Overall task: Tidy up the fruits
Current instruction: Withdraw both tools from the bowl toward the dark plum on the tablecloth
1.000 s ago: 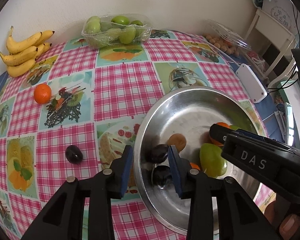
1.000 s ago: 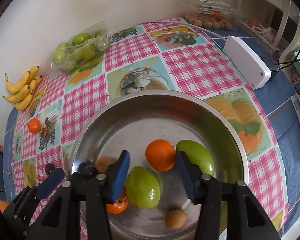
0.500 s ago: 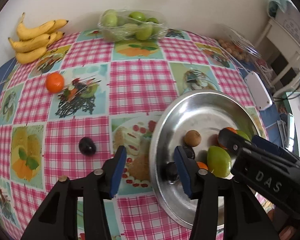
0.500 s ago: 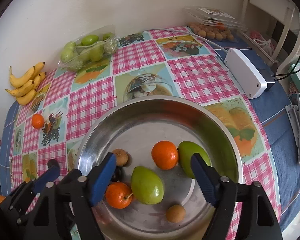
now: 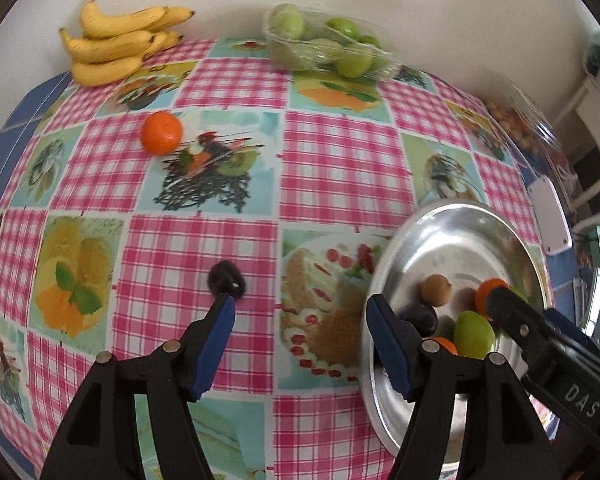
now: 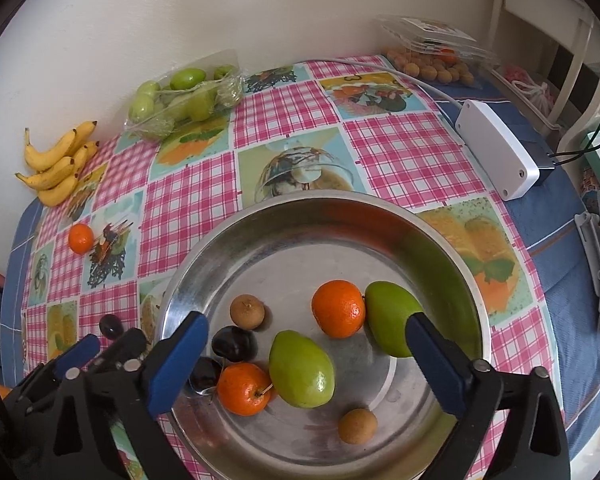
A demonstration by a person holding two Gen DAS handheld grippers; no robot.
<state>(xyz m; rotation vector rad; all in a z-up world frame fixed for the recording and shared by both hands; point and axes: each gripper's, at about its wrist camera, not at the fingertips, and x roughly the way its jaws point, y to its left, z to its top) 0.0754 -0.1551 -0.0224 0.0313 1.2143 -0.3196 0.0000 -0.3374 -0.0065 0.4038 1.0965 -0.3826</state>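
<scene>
Two tongs spread wide, empty, left tongs [image 5: 300, 316] near dark plum [image 5: 227, 277], right tongs [image 6: 306, 344] over steel bowl [image 6: 452, 248]

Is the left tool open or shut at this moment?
Open. The left tool has its two blue pads spread wide with only tablecloth between them; the dark plum lies just beyond the left pad, not gripped.

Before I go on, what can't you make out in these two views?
- Right wrist view: a dark fruit in the bowl is half hidden behind a right gripper finger.
- Left wrist view: bowl contents blocked by both grippers.
- Small round fruits at the far edge: kind unclear.
</scene>
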